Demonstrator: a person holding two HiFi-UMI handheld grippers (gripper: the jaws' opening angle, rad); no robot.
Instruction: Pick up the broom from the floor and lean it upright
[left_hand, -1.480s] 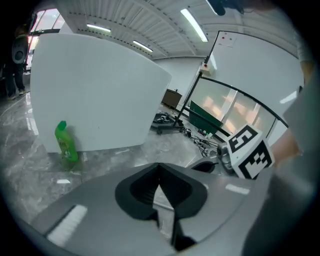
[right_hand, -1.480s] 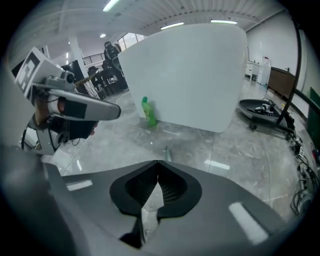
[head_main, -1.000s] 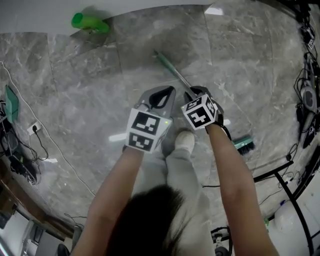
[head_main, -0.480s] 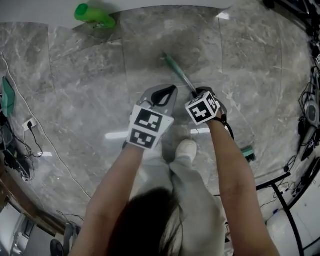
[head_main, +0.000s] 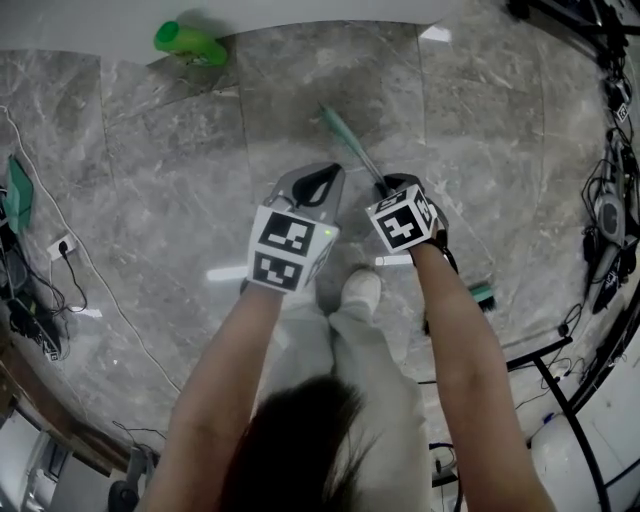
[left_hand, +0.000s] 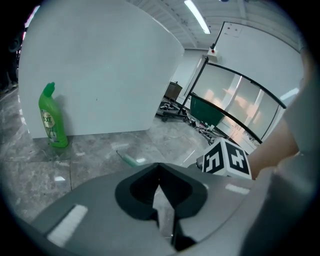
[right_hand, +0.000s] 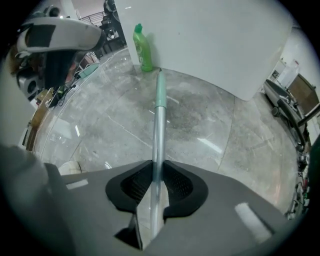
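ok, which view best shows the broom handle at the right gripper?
Right gripper view: the broom handle runs between the right gripper's closing jaws. Head view shows its length and brush head, grip hidden by the cube. Left gripper view catches only its green tip.

Your broom (head_main: 350, 143) runs slantwise over the floor (head_main: 150, 180) ahead of you, its handle tip far and central and its brush head (head_main: 483, 293) near, to the right of your shoe (head_main: 360, 288). The bottle (head_main: 190, 42) stands far left against the wall (head_main: 80, 25). Cables (head_main: 25, 300) lie at the left edge.
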